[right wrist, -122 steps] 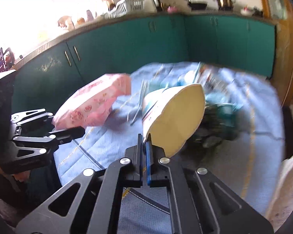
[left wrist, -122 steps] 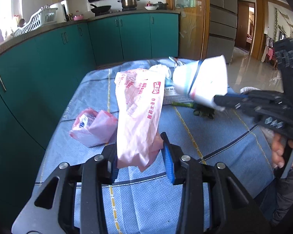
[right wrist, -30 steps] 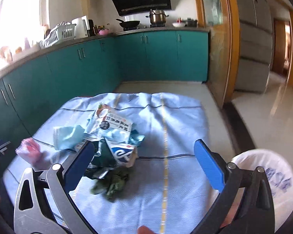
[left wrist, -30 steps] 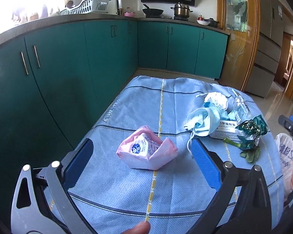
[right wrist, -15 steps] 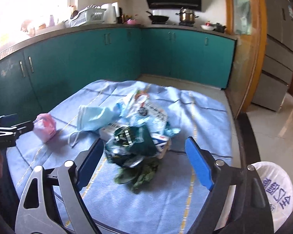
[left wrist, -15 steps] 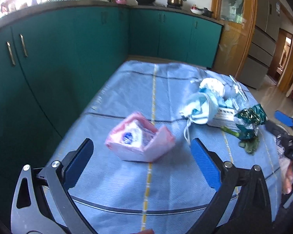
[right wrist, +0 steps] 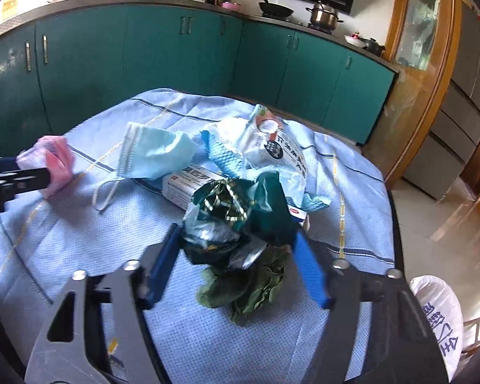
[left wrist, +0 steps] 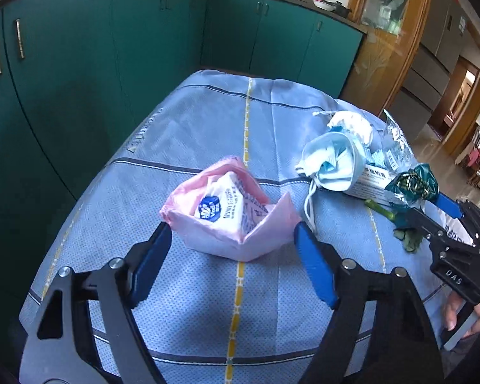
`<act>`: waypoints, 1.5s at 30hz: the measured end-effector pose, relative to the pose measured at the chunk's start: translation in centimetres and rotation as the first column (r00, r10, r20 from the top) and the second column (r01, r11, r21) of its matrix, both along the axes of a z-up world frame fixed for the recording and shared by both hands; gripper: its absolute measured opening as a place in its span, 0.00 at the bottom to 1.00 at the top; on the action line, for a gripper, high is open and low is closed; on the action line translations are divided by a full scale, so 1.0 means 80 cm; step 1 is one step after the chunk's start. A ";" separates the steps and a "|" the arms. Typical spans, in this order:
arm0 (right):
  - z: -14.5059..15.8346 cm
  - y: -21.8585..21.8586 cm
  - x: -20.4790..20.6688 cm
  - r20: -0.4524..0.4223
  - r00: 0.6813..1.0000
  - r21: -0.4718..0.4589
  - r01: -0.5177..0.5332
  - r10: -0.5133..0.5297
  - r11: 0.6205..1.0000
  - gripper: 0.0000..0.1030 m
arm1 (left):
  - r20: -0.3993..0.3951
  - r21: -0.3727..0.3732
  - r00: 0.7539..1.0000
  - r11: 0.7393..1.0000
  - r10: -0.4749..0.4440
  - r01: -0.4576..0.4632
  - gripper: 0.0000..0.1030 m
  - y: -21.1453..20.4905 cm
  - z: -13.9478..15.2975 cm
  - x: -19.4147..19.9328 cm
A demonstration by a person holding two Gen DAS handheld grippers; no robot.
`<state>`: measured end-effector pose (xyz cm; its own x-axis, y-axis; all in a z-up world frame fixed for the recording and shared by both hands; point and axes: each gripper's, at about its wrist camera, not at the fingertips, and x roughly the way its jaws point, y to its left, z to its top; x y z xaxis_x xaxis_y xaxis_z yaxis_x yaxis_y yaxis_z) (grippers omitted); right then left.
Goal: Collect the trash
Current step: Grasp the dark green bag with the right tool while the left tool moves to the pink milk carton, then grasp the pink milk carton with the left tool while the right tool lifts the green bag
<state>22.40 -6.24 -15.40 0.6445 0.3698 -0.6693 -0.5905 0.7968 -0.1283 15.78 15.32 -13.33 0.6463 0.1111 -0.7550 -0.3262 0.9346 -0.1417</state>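
A blue cloth (left wrist: 208,121) covers the table. At its right edge hangs a white bag (right wrist: 438,313), just beside the table. A heap of trash lies toward the right edge: a box (right wrist: 188,182), a blue mask (right wrist: 153,155), a printed wrapper (right wrist: 272,150), a green foil wrapper (right wrist: 236,214) and leaves (right wrist: 249,288). A pink packet (left wrist: 230,211) lies apart, toward the left edge. The left gripper (left wrist: 232,233) is spread wide, a finger on each side of the packet. The right gripper (right wrist: 236,240) is likewise spread, its fingers flanking the foil wrapper.
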 end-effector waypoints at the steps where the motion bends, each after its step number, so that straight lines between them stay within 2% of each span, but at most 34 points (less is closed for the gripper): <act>1: 0.001 -0.003 -0.003 -0.006 1.000 0.004 -0.021 0.021 1.000 0.59 | 0.000 0.004 1.000 1.000 -0.004 0.004 0.75 -0.002 0.000 -0.001; 9: 0.026 -0.034 -0.031 0.023 0.995 0.038 -0.093 0.092 0.995 0.57 | 0.013 0.039 0.992 0.991 -0.129 0.129 0.73 -0.040 0.018 -0.022; 14: 0.033 -0.059 -0.039 0.020 0.997 0.071 -0.080 0.079 0.994 0.57 | 0.018 0.080 0.976 0.974 -0.215 0.213 0.73 -0.073 0.034 -0.038; 18: 0.030 -0.073 -0.034 -0.010 0.999 0.097 -0.048 0.049 0.994 0.57 | 0.019 0.083 0.966 0.963 -0.259 0.257 0.73 -0.091 0.038 -0.042; 24: 0.019 -0.075 -0.030 -0.040 0.999 0.084 -0.023 0.027 0.996 0.57 | -0.025 0.082 0.960 0.957 -0.278 0.279 0.74 -0.105 0.024 -0.038; 30: 0.012 -0.072 -0.030 -0.052 0.998 0.067 -0.016 0.019 0.998 0.57 | -0.034 0.103 0.958 0.952 -0.285 0.287 0.75 -0.113 0.022 -0.037; 35: 0.005 -0.069 -0.024 -0.061 0.998 0.040 0.011 -0.008 0.999 0.57 | -0.027 0.136 0.957 0.947 -0.289 0.290 0.83 -0.123 0.023 -0.036; 45: 0.000 -0.070 -0.020 -0.069 0.997 0.029 0.030 -0.028 0.999 0.58 | -0.030 0.152 0.951 0.939 -0.308 0.309 0.89 -0.140 0.019 -0.030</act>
